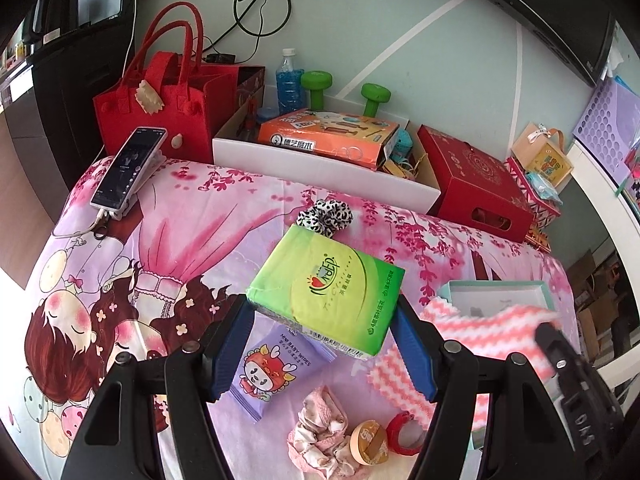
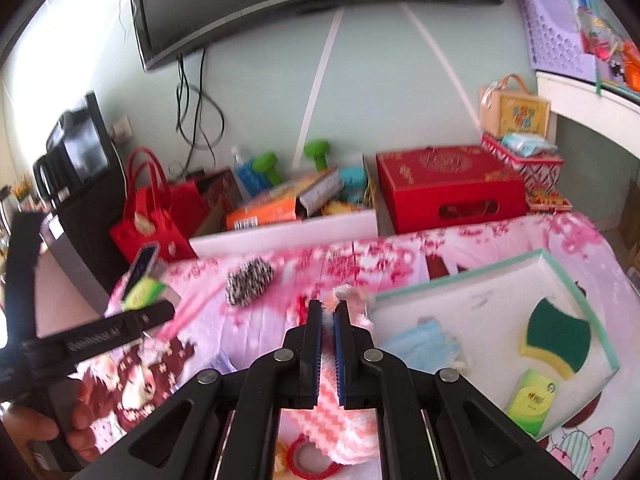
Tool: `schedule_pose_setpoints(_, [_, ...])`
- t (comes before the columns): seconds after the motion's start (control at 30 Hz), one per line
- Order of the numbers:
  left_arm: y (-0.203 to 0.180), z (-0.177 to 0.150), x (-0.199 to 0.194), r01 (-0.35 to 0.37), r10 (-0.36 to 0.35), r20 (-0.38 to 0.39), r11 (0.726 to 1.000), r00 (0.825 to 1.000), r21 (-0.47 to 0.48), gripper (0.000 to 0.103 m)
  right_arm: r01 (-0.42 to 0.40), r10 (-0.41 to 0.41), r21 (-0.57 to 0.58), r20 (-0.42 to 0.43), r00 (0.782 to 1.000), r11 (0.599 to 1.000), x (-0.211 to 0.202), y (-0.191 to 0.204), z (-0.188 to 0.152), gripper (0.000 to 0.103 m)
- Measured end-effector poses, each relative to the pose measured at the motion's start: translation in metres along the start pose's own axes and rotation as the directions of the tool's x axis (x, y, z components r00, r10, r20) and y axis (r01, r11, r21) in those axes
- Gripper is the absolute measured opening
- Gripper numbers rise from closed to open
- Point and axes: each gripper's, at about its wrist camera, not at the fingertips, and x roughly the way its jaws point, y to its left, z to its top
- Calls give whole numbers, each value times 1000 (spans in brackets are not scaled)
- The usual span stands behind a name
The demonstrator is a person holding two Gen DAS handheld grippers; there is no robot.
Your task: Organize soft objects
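Along the wall I see a red felt bag [image 1: 160,108], a phone [image 1: 128,166] propped on a stand, a white bin [image 1: 320,170] holding an orange box [image 1: 328,134], two green dumbbells [image 1: 316,86], a blue-filled bottle [image 1: 289,80], a red gift box [image 1: 476,180], and a TV [image 2: 312,4] mounted above

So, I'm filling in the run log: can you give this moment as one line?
left hand-held gripper: holds green tissue pack | right hand-held gripper: shut on pink-white cloth | white tray: sponge, mask, small pack
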Motion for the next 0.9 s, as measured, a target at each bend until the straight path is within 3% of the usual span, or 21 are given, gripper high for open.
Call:
schedule_pose_setpoints(0.17, [4,-5,9,-20,20,-30,1000,999,-11,70,-41,36,-39,-113,993,998,28,8,-14,6])
schedule_pose_setpoints(0.3, [10,-12,20,-38,36,-64,999,997,-23,70,-13,-6,-100,-190,982,995,51,18,-28,6])
schedule_pose_setpoints(0.6, [21,-21,35,-67,61,-116,996,991,-50,70,-2,-45,-132,-348,936,991,90,20,-55,8])
schedule_pose_setpoints(0.63, [21,-21,35,-67,61,-118,996,991,-50,71,-9,-37,-126,-361,932,992,93,21,-57,12])
schedule_pose_setpoints(0.7, [21,-22,36,-66,59,-121,997,991,-50,71,-23,-27,-127,-382,924,992,98,23,-60,34])
schedule_pose_setpoints(0.73, [21,-22,37,-65,58,-123,997,991,-50,71,-26,-27,-130,-388,921,991,99,24,-61,51])
schedule_pose_setpoints(0.9, [22,-22,40,-63,56,-132,997,990,-51,71,-39,-27,-156,-397,917,987,101,31,-65,55])
